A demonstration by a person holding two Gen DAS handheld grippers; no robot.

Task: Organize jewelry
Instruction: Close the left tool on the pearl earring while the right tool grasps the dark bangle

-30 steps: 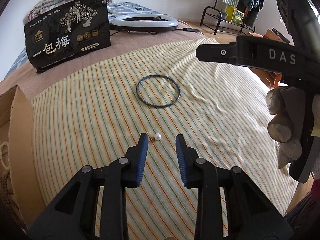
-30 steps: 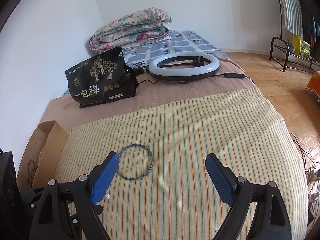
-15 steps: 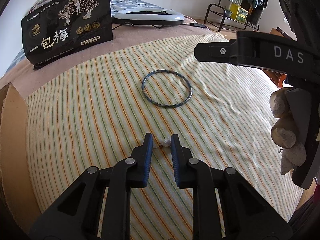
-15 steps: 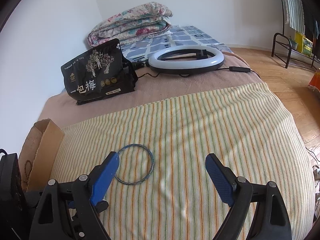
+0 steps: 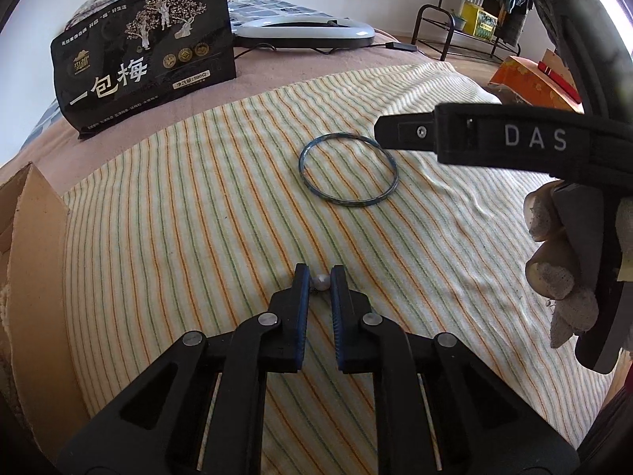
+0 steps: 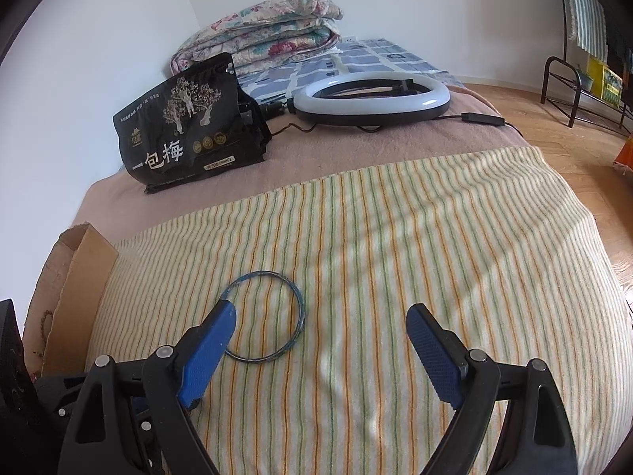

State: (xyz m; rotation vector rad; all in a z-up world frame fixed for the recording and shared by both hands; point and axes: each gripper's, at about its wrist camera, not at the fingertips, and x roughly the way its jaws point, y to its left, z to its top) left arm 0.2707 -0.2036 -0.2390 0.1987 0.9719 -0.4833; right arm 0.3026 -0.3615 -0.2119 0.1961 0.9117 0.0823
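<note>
A small white pearl earring [image 5: 321, 282] sits between the fingertips of my left gripper [image 5: 319, 282], which is shut on it just above the striped towel [image 5: 198, 217]. A thin blue bangle [image 5: 348, 171] lies flat on the towel beyond it; it also shows in the right wrist view [image 6: 264, 316]. My right gripper [image 6: 320, 324] is wide open and empty above the towel, its left finger [image 6: 209, 340] over the bangle's near left edge. The pearl is hidden in the right wrist view.
A cardboard box [image 5: 35, 245] stands at the towel's left edge, also seen in the right wrist view [image 6: 75, 289]. A black snack bag [image 5: 146, 51], a ring light [image 6: 372, 99] and a folded quilt [image 6: 261, 39] lie further back. The right hand's gripper body [image 5: 514, 142] hangs at right.
My left gripper moved forward onto the pearl earring and closed on it. My right gripper stayed open and shifted slightly toward the bangle.
</note>
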